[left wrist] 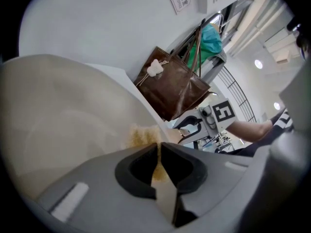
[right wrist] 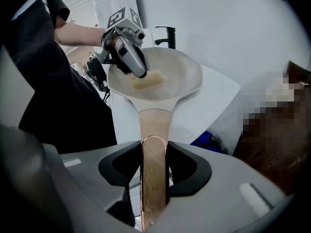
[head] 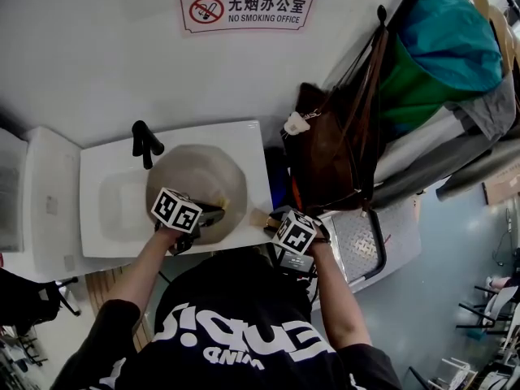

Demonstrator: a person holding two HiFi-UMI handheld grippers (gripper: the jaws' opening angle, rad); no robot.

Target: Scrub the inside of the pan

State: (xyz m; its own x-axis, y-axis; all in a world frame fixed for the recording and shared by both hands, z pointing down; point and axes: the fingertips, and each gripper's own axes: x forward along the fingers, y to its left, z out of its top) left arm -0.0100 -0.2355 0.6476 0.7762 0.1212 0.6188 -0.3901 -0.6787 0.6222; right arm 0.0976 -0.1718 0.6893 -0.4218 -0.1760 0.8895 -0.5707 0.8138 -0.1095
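Note:
A beige pan (head: 195, 181) is held tilted over the white sink (head: 244, 140). Its wooden handle (right wrist: 154, 178) runs between the jaws of my right gripper (right wrist: 154, 147), which is shut on it. My left gripper (left wrist: 159, 152) is shut on a yellow sponge (left wrist: 143, 137), with its jaws almost together on a thin part of it. In the right gripper view the sponge (right wrist: 148, 80) rests against the pan's inner surface (right wrist: 175, 72) below the left gripper (right wrist: 129, 52). In the head view the left gripper (head: 218, 211) is over the pan's near side and the right gripper (head: 272, 222) is at the sink's right front corner.
A black faucet (head: 145, 142) stands at the sink's back left. A brown bag (head: 333, 153) and hanging clothes (head: 443, 71) are close on the right. A white wall with a no-smoking sign (head: 246, 8) is behind the sink. A metal step (head: 370, 242) lies at lower right.

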